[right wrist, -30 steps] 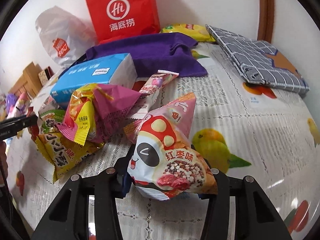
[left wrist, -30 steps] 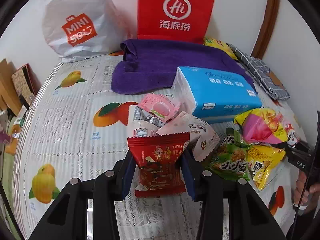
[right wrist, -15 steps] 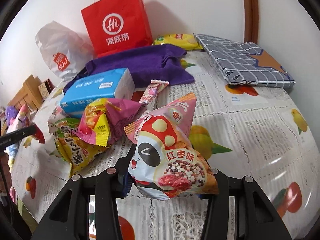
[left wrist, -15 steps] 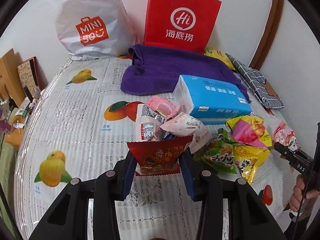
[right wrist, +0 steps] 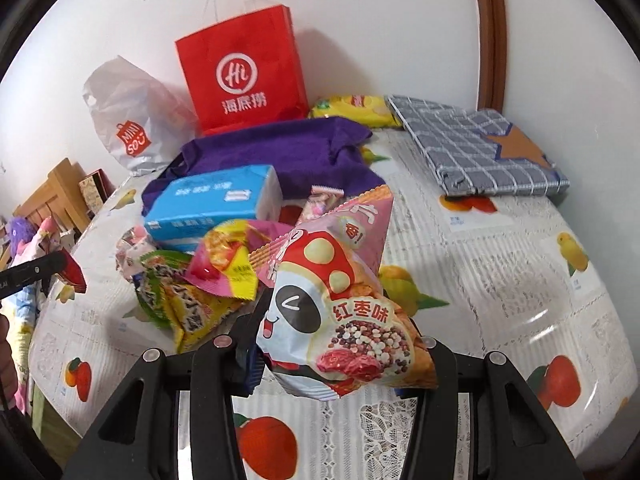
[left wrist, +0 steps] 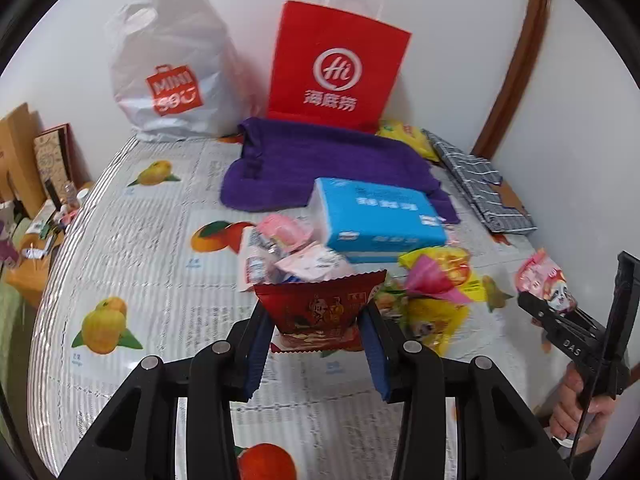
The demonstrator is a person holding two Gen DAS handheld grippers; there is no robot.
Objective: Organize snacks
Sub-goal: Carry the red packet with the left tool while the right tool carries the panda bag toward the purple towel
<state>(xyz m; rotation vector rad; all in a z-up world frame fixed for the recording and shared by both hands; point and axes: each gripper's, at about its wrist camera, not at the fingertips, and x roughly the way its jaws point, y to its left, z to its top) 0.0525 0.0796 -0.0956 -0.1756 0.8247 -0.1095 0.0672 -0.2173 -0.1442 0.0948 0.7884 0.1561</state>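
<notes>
Snacks are now lifted clear of the desk [left wrist: 132,248] — a red packet [left wrist: 320,314] pinched in the left claw [left wrist: 316,344], a panda packet [right wrist: 340,312] pinched in the right claw [right wrist: 336,360]; the snack pile [right wrist: 200,276] at ten o'clock has dropped lower, awaiting sorting.

A small red snack packet [left wrist: 320,312] with zigzag-cut edges is pinched upright between two jaws, above the table. A larger pink packet [right wrist: 344,304], printed with a mushroom-capped panda face and red dates, is clamped in the other jaws, tilted. More packets in yellow, green and pink lie in a loose heap [right wrist: 200,280] on the table, touching a blue tissue pack.
</notes>
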